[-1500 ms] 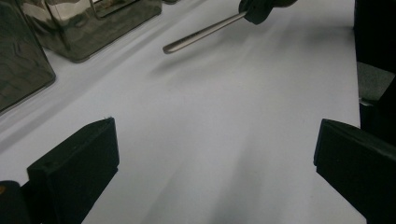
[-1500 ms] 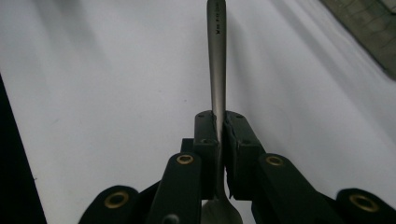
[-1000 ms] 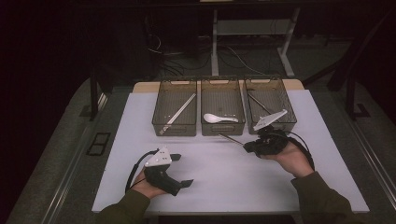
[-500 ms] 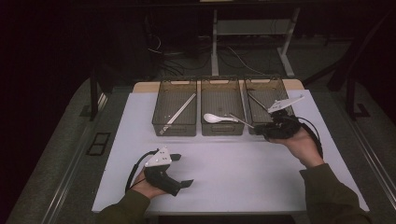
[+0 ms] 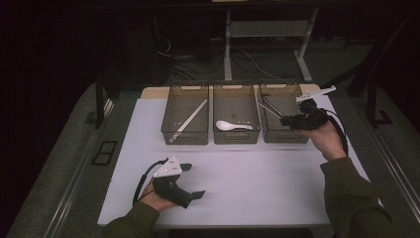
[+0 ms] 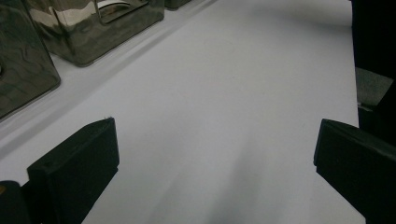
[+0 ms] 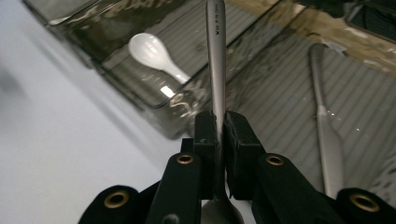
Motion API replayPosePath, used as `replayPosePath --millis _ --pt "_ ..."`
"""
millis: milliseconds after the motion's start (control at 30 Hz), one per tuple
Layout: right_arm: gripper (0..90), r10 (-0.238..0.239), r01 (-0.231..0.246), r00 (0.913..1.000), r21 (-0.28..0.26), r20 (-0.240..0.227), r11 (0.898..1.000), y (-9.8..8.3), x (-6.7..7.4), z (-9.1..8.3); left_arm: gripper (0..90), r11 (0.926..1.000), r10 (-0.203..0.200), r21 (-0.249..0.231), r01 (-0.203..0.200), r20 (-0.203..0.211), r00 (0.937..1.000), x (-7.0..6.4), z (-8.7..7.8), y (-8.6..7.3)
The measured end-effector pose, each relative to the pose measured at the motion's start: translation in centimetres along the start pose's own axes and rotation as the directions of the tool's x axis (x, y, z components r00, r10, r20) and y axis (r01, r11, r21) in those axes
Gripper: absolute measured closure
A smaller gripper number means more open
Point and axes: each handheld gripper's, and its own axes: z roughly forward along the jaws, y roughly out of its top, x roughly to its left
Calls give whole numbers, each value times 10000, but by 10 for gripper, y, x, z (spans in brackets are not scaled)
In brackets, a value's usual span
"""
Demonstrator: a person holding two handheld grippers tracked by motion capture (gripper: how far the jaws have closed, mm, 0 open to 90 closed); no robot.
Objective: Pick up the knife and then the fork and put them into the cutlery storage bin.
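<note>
While the right gripper pinches the metal utensil by its handle, we see the stem run to 12 o'clock beyond the pads | utensil over the right bin | left gripper spread on the white mat

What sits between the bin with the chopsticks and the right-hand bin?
The middle bin, holding a white spoon, as the high view shows.

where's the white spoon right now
The white spoon lies in the middle bin of the three in the high view, bowl to the left. The right gripper view shows it upper left of the right tool.
</note>
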Motion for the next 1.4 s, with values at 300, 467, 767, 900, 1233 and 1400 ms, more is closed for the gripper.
replayPosePath --millis 300,467,767,900,1233,1400 --pt "837 433 -452 9970 282 637 9986 7 -31 12 0 10000 -17 7 17 45 10000 -2 1 0" --pt "837 536 -598 9931 582 1040 9965 9 -47 27 0 10000 26 3 -26 103 9999 -1 0 0" --pt "836 1059 -1157 9875 808 1167 9900 4 -64 56 0 10000 -3 -71 4 173 9999 -1 0 -1" --pt "825 1211 -1339 9838 931 1320 9866 0 -67 66 0 10000 -16 -5 16 200 9998 -1 1 -1" --pt "515 1503 -1537 9835 264 1005 9878 2 -63 53 0 10000 33 16 -34 179 9998 -2 1 0" --pt "460 1327 -1319 9893 -183 598 9911 3 -55 42 0 10000 39 12 -39 169 9998 -2 1 0"
